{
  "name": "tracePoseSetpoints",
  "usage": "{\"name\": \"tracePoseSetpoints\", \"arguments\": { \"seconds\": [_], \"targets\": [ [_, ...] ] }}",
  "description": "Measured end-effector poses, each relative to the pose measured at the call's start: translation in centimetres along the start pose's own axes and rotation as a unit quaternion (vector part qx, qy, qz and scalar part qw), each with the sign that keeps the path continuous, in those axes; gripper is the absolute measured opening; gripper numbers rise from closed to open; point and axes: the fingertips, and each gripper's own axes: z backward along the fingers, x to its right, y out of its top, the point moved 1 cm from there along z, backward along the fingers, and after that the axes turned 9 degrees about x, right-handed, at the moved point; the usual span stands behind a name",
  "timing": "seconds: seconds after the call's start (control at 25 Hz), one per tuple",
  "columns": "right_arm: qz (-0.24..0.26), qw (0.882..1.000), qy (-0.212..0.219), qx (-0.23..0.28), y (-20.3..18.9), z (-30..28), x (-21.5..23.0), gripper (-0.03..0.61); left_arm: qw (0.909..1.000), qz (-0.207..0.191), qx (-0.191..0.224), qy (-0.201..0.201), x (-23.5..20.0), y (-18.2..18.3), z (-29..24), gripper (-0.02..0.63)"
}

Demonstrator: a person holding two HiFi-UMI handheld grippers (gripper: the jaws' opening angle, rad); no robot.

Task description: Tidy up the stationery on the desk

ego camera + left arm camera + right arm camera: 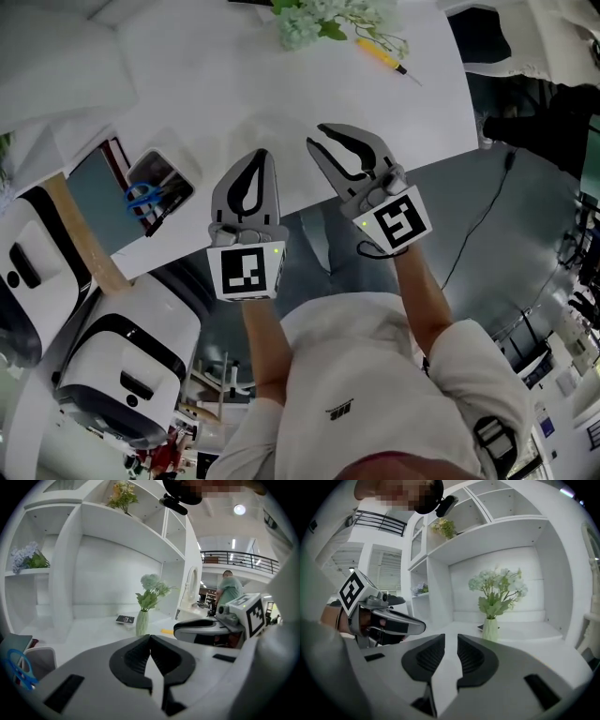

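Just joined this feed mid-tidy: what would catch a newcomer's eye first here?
Two empty grippers side by side over the white desk's near edge: the left gripper shut, the right gripper slightly open. Next, blue scissors in a container at the desk's left end, and a yellow pen beside the flowers farther back.

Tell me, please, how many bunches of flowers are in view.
3: one in the desk vase, one on the top shelf, one on the left shelf; others may be hidden.
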Motion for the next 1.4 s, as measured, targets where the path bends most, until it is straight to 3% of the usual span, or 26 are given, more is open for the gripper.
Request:
{"name": "tracePoseSetpoints", "arguments": {
  "seconds": [0.4,0.72,1.04,1.4],
  "targets": [
    [0.018,0.997,-0.033,-0.065,-2.3,3.8,8.3,0.066,0.9994,-0.004,-0.013,-0.032,5.7,-0.4,-6.3,0.0],
    [0.037,0.993,-0.035,-0.11,-3.7,4.3,12.6,0.066,0.9986,-0.003,-0.016,-0.05,7.8,-0.7,-11.3,0.0],
    [0.117,0.971,-0.021,-0.209,-6.4,3.4,17.8,0.072,0.9975,0.001,-0.015,-0.069,8.5,-1.4,-15.7,0.0],
    [0.141,0.951,-0.011,-0.274,-8.5,0.7,21.0,0.086,0.9952,0.021,-0.024,-0.093,8.8,-2.9,-19.5,0.0]
  ]
}}
